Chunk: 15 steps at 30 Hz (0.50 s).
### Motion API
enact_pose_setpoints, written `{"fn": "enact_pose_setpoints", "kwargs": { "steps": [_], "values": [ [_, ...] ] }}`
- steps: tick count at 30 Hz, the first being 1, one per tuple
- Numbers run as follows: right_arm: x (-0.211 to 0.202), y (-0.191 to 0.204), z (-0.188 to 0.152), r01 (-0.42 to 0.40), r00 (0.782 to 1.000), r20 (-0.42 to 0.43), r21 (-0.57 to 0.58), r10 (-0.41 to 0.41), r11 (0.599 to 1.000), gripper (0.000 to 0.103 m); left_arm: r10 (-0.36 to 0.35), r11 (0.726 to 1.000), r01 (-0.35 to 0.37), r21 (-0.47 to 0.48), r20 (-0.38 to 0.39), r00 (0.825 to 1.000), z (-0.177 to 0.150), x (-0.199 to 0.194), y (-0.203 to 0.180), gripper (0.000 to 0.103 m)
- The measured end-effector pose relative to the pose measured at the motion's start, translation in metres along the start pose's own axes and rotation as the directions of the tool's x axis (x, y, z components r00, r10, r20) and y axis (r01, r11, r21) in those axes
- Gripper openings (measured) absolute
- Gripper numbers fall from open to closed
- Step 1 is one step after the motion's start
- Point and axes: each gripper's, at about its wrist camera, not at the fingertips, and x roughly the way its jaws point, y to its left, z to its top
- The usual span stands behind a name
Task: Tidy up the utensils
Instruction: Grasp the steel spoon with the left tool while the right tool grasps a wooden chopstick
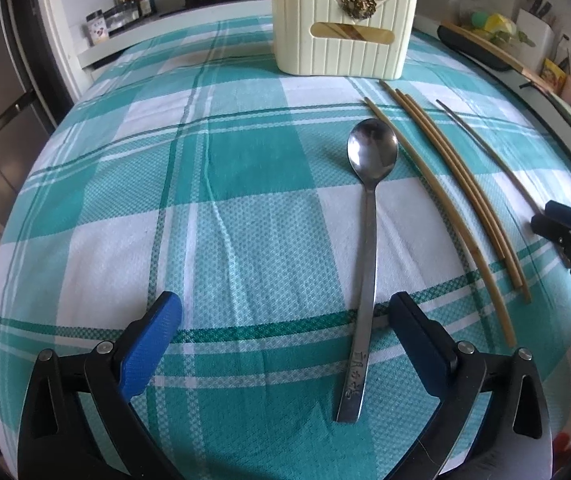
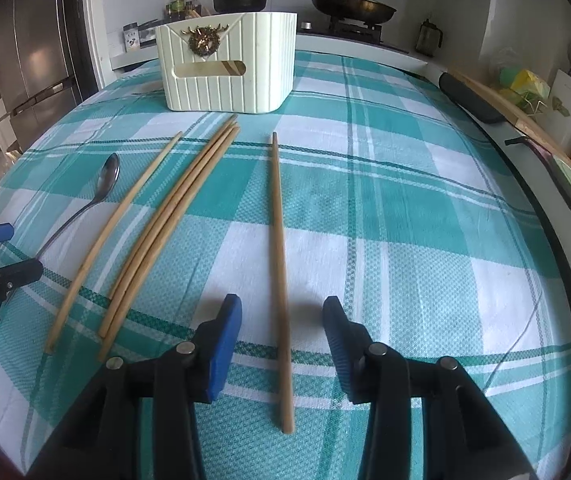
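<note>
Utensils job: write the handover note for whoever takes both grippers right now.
Left gripper: open wide, straddling the spoon handle, pads not touching it.
Right gripper: open, a single chopstick lying between its fingers, not gripped.
On the cloth: spoon at the left, then one chopstick, a bundle of three, then the single one. The holder stands at the far end with some chopsticks already showing through its slot.
Done: some chopsticks in the holder.
Left: spoon and five chopsticks to pick up and put in the holder.
</note>
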Motion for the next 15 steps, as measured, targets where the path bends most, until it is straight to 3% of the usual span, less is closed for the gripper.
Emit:
{"fn": "enact_pose_setpoints", "kwargs": {
  "steps": [15],
  "values": [
    [-0.0004,0.0012,-0.001,-0.001,1.0,0.004,0.001,0.001,1.0,0.043,-0.003,1.0,0.004,-0.012,0.015,1.0,-0.0041,-0.0018,0.0016,0.103]
  ]
}}
